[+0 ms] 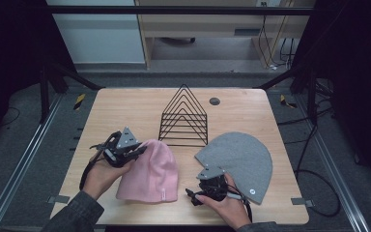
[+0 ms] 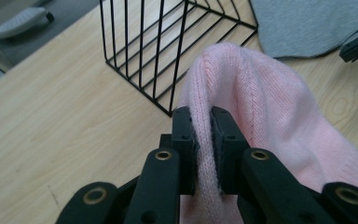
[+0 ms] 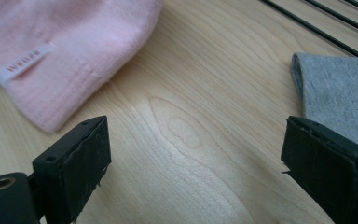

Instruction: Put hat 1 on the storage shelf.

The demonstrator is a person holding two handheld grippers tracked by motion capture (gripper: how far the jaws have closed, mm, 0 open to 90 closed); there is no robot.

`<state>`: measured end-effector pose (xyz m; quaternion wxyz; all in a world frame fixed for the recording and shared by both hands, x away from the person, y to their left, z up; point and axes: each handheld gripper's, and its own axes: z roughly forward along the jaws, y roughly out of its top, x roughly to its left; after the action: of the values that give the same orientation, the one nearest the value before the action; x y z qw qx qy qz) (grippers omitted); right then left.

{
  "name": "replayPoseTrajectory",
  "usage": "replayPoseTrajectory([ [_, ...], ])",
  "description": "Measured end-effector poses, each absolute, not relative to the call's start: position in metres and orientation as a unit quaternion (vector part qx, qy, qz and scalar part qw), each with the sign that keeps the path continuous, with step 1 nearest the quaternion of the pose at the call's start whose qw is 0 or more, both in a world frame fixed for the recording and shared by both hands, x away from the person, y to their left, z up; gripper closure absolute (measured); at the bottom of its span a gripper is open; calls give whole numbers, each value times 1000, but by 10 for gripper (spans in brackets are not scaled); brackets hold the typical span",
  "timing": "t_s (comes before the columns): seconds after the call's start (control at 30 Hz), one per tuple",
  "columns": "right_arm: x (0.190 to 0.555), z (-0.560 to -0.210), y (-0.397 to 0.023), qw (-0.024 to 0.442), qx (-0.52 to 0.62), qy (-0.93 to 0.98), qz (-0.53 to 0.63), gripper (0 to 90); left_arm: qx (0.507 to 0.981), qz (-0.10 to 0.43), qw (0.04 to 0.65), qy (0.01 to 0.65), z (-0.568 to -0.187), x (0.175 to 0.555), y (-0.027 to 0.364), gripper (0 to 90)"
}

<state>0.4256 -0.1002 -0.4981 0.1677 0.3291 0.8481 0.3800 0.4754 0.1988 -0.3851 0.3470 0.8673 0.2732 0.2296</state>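
Here the left gripper (image 2: 204, 140) pinched the soft pink ribbed hat (image 2: 261, 107) near the rack (image 2: 168, 51); the right gripper (image 3: 193, 163) gaped.

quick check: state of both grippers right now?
Left gripper: closed on a fold of the pink beanie.
Right gripper: open, nothing between its jaws, above the table between the pink beanie and the grey beanie.

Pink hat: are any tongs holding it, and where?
Yes. The left tongs pinch the pink hat at its rounded top. The right tongs are open, holding nothing.
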Motion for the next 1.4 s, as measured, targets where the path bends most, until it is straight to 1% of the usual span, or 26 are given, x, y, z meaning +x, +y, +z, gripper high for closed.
replayPoseTrajectory([
  [0.07,425,-496,-101,166,330,846,385,82,867,234,352,263,-376,472,197,812],
  [0.1,424,-490,-103,173,331,842,390,93,870,242,350,251,-365,470,195,811],
  [0.2,425,-478,-105,187,337,829,404,120,870,248,353,240,-350,469,190,812],
  [0.23,425,-473,-105,189,340,826,409,129,870,248,353,240,-350,469,190,812],
  [0.27,426,-469,-106,192,338,825,410,135,870,255,353,232,-340,468,187,813],
  [0.3,426,-469,-106,192,338,825,410,135,870,255,353,232,-340,468,187,814],
  [0.37,428,-458,-107,200,338,824,409,157,868,262,357,225,-324,468,187,815],
  [0.47,432,-446,-106,206,337,824,406,175,864,270,360,225,-313,469,187,815],
  [0.5,433,-441,-104,206,334,824,410,178,861,275,364,225,-301,472,188,815],
  [0.53,434,-436,-103,205,333,823,412,182,861,275,364,225,-301,472,188,814],
  [0.57,436,-431,-101,207,331,823,413,187,858,281,367,225,-289,474,189,814],
  [0.6,437,-426,-98,209,328,823,414,192,858,281,367,225,-289,474,189,814],
  [0.67,441,-418,-92,210,324,824,414,205,850,283,381,226,-271,478,190,813],
  [0.7,443,-414,-89,212,322,825,414,211,850,283,381,226,-271,478,190,813],
  [0.87,450,-400,-78,209,312,824,423,235,842,289,397,223,-247,484,189,812],
  [1.0,458,-382,-70,208,299,826,431,234,836,290,412,218,-229,488,186,812],
  [1.23,466,-362,-74,211,298,819,442,232,832,304,415,205,-211,484,180,811],
  [1.4,469,-359,-75,201,297,822,443,236,829,304,423,204,-203,485,177,810],
])
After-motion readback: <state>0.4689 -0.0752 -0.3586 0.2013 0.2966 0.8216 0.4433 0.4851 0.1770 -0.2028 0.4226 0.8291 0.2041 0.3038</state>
